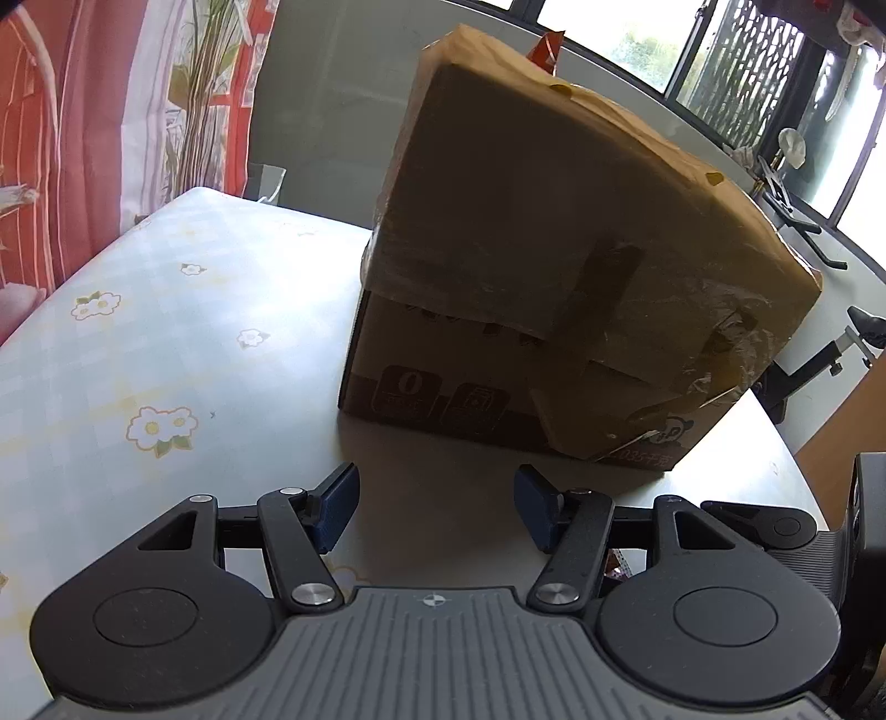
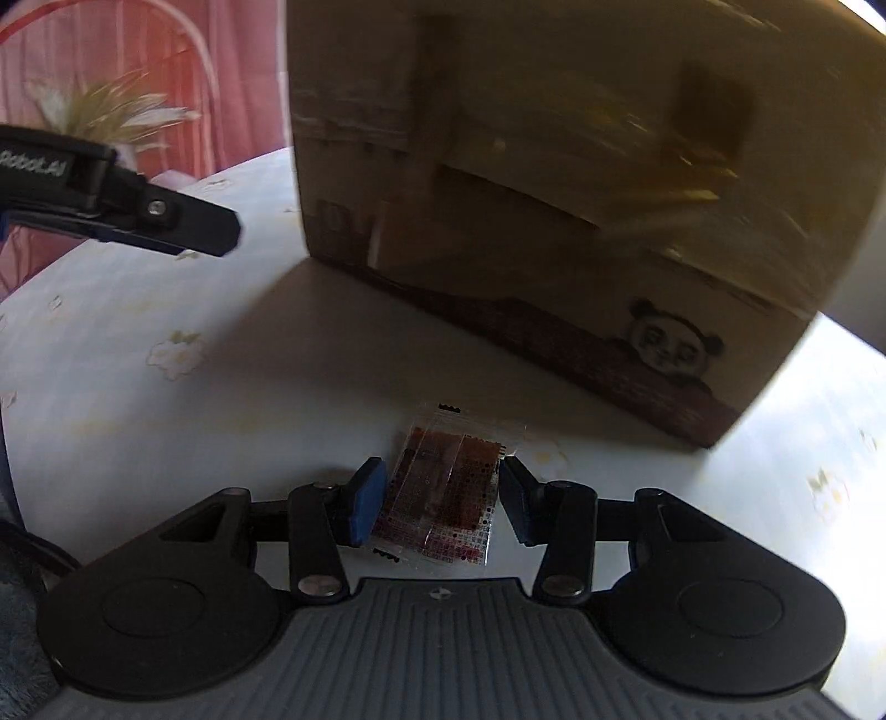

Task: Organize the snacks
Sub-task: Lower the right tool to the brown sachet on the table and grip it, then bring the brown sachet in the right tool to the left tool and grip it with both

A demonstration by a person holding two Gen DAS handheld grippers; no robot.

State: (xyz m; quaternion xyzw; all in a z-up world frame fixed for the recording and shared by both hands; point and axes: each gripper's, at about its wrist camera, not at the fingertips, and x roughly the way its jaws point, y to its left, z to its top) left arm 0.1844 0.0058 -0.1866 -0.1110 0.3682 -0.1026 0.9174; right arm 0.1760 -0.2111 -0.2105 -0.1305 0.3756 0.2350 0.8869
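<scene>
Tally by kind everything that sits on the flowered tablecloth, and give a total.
Brown taped cardboard boxes with a panda print: 1
Clear snack packets with a red-brown filling, lying between the open fingers of the right hand-held gripper: 1
Total: 2

A red wrapper tip pokes up behind the box.

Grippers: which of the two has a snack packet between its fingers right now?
The right gripper: the snack packet lies between its open fingers. The left gripper frames only bare tablecloth.

Brown cardboard box (image 1: pixel 554 266) with panda print; tablecloth (image 1: pixel 166 343) pale check, white-yellow flowers; snack packet (image 2: pixel 443 487) clear, red-brown dotted.
</scene>
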